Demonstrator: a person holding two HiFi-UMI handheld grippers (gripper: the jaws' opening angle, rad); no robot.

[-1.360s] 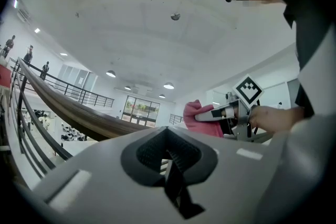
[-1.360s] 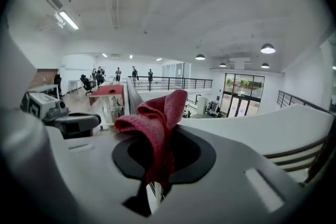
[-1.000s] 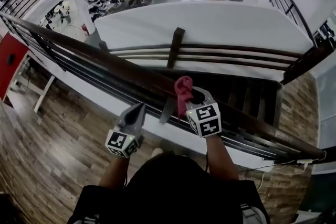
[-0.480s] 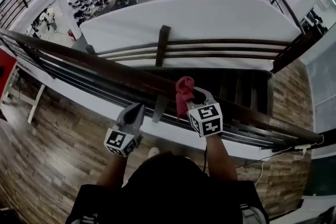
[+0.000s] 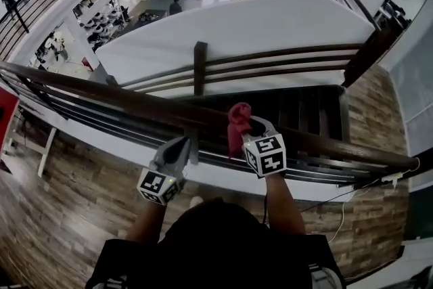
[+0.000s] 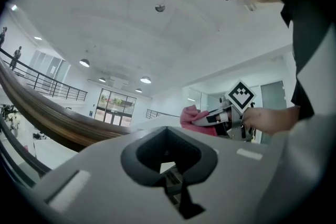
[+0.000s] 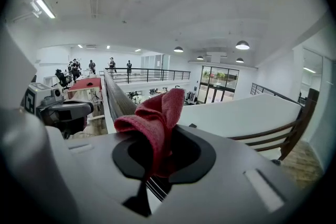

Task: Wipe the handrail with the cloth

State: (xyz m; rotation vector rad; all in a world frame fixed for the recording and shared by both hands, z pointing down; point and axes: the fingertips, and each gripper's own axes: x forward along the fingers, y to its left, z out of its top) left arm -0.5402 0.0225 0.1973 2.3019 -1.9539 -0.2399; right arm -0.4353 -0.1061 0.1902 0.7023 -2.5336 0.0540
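Right gripper (image 5: 247, 126) is clamping the red cloth (image 5: 237, 121), holding it bunched over the handrail (image 5: 101, 93), while left gripper (image 5: 180, 145) is hovering just beside it, jaws together, empty.

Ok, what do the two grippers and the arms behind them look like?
The left gripper and right gripper are grey, tapering to the jaws, each carrying a white cube with black square markers. Dark sleeves; forearms bare.
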